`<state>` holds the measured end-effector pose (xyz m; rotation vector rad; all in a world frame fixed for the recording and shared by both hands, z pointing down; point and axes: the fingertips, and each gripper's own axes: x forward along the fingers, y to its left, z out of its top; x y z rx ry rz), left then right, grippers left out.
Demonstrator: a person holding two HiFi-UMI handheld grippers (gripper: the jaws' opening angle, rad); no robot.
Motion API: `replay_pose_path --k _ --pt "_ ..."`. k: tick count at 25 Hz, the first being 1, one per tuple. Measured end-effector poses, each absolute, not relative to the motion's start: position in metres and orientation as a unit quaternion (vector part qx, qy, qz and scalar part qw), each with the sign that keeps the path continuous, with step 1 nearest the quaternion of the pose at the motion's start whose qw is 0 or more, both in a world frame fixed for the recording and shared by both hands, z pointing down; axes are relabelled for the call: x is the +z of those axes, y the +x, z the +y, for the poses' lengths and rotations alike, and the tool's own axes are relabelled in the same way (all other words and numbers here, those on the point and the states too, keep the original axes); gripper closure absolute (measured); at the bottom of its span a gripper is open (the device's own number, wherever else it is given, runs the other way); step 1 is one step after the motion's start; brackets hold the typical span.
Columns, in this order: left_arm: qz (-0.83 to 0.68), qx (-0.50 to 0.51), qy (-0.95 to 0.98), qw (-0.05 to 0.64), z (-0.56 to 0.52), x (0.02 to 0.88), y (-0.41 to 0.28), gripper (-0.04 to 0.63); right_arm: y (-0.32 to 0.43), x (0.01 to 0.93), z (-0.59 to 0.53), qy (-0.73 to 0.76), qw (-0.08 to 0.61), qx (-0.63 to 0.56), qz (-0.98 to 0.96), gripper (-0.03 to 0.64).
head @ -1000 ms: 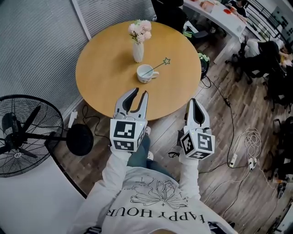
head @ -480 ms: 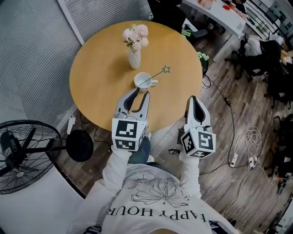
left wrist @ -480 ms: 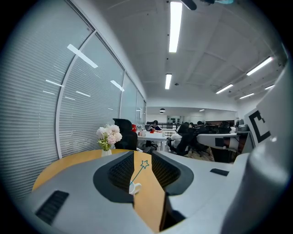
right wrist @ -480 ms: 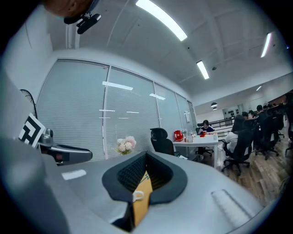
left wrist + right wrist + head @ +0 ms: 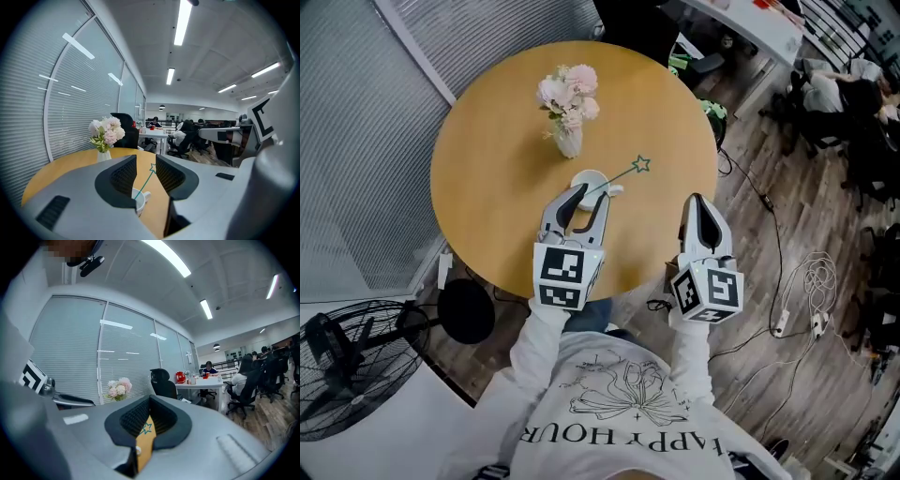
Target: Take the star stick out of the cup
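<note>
A white cup (image 5: 591, 181) stands on the round wooden table (image 5: 487, 178), with the thin green star stick (image 5: 623, 172) leaning out of it to the right. In the left gripper view the cup (image 5: 139, 199) and stick (image 5: 151, 176) show through the gap between the jaws. My left gripper (image 5: 590, 190) hovers just short of the cup; its jaws are opening and the pads touch nothing. My right gripper (image 5: 697, 200) stays off the table's near right edge, jaws together and empty. The star (image 5: 146, 428) shows past its tips.
A white vase of pink flowers (image 5: 565, 105) stands just behind the cup. A floor fan (image 5: 342, 370) is at lower left, and cables (image 5: 811, 291) lie on the wood floor at right. Office chairs and desks with seated people fill the far right.
Both grippers have come forward toward the table. The left one now reaches the cup and its jaws stand wider apart. The right gripper's jaws look the same.
</note>
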<state>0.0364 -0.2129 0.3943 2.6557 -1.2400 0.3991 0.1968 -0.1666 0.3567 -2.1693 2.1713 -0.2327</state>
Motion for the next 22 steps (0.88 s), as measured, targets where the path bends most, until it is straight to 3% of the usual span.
replay_pose_path --k 22 --pt "-0.357 0.202 0.903 0.127 -0.287 0.476 0.065 0.468 0.217 0.421 -0.252 -0.721 0.000 -0.128 0.681 0.606"
